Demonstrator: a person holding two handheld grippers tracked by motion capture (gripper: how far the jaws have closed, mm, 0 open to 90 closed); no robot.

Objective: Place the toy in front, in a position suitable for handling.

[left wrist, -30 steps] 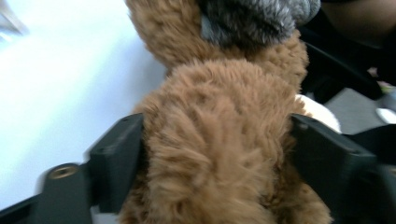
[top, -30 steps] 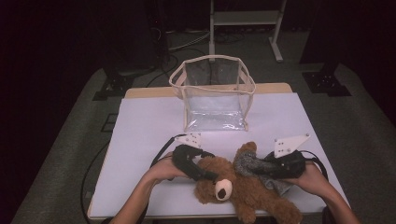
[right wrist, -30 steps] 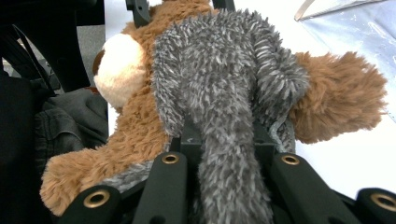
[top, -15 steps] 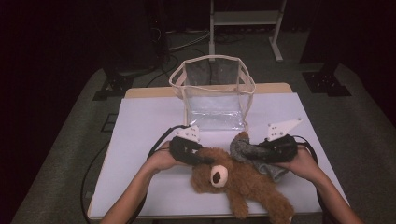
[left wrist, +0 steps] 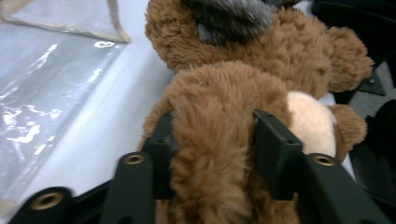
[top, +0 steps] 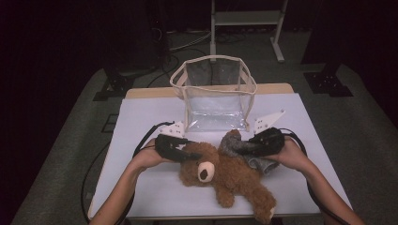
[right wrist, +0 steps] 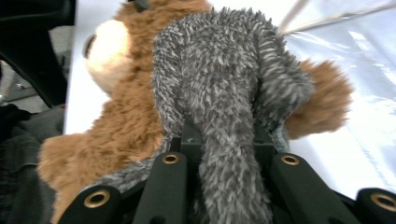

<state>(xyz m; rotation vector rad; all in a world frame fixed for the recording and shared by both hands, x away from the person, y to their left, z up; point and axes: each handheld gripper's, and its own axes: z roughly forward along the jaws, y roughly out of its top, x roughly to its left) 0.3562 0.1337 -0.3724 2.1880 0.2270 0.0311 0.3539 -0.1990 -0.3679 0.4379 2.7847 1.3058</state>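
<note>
White tabletop (top: 141,187) bears a soft, light brown teddy bear (top: 225,176) before a clear bag (top: 216,101). Left gripper (left wrist: 212,154) has just clamped its plush limb; right gripper (right wrist: 224,140) pinches grey fur (right wrist: 224,84), so both limbs should squash yet hold.

Clear bag (top: 216,101) upright on white table (top: 141,117); metal stand (top: 246,18) behind.

The teddy bear (top: 225,176) is warm brown with a cream muzzle and a dark nose. Against the bear's far side lies a grey plush piece (top: 237,145), its pile flecked dark and light. Both grippers, left (top: 180,152) and right (top: 244,146), are black. Beyond the bear, the bag (top: 216,96) is clear with beige trim, on a white table (top: 141,117)
</note>
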